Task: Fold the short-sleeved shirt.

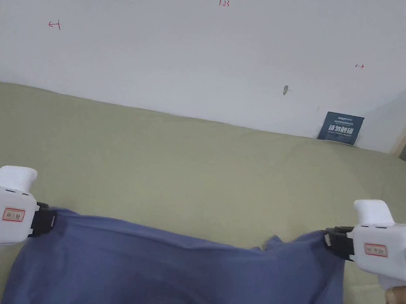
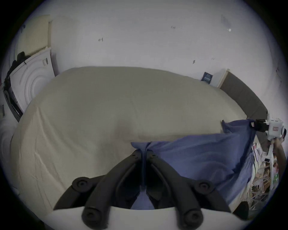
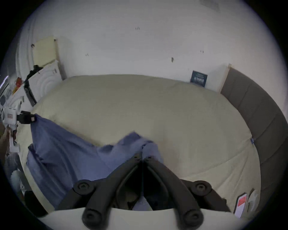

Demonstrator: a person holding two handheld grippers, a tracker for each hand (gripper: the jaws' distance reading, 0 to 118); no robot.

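- Blue cotton-looking cloth — the short-sleeved shirt (image 1: pixel 177 273) — hangs stretched between the two grippers above the olive-green bed sheet (image 1: pixel 187 166), its top edge running almost straight from one set of jaws to the other.
- Left gripper (image 2: pixel 144 153): jaws closed tight on a bunched corner of the shirt, a small tuft of cloth poking out just past the fingertips (image 2: pixel 137 153).
- Right gripper (image 3: pixel 142 156): jaws likewise pressed together on the opposite corner, with a loose flap of cloth standing up just beyond its fingertips (image 3: pixel 148 158).
- Below and between both pairs of jaws the cloth drapes down toward the person; its lower part is out of frame in the head view.
- Progress, as I judge it — early. The shirt is gripped and spread wide, but no crease or folded layer is visible.
- Left to do: lay it flat on the sheet, bring the sleeves and sides in, then fold the body over.
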